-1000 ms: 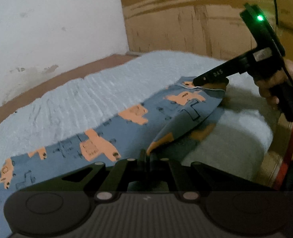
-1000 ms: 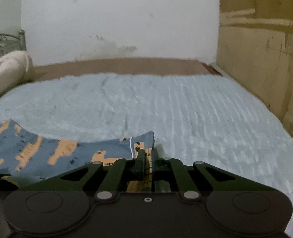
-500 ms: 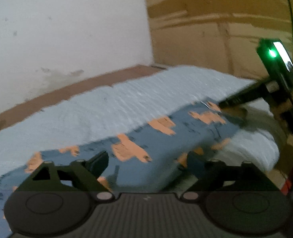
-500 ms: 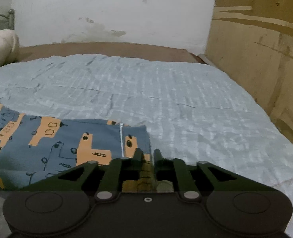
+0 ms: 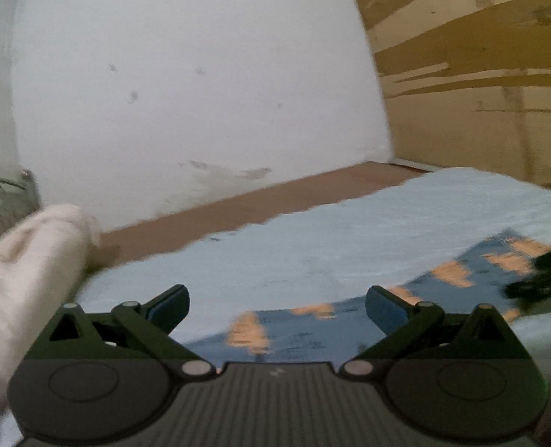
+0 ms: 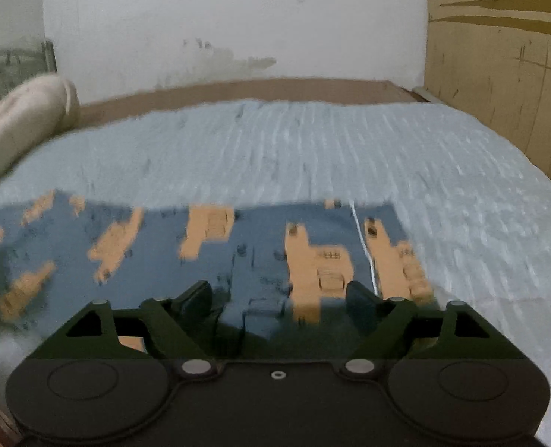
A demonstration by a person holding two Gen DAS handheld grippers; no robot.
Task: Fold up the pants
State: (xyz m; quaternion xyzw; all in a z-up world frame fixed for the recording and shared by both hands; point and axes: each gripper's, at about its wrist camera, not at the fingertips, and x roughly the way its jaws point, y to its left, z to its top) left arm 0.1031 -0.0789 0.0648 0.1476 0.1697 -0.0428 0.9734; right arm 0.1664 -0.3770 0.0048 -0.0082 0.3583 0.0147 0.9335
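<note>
**Across the bed, both jaws spreading over the pants**

On the pale blue bedspread (image 6: pixel 312 149) the blue pants (image 6: pixel 208 257) with orange prints lie flat, filling the right wrist view from 9 o'clock to 3 o'clock. The right gripper (image 6: pixel 279 298) hovers over the hem end, its jaws opening, cloth below them but not pinched. The left gripper (image 5: pixel 277 307) has its jaws opening wide with nothing between them; the pants (image 5: pixel 443 287) stretch toward 3 o'clock. A cream pillow (image 5: pixel 25 260) lies at 9 o'clock.
</note>
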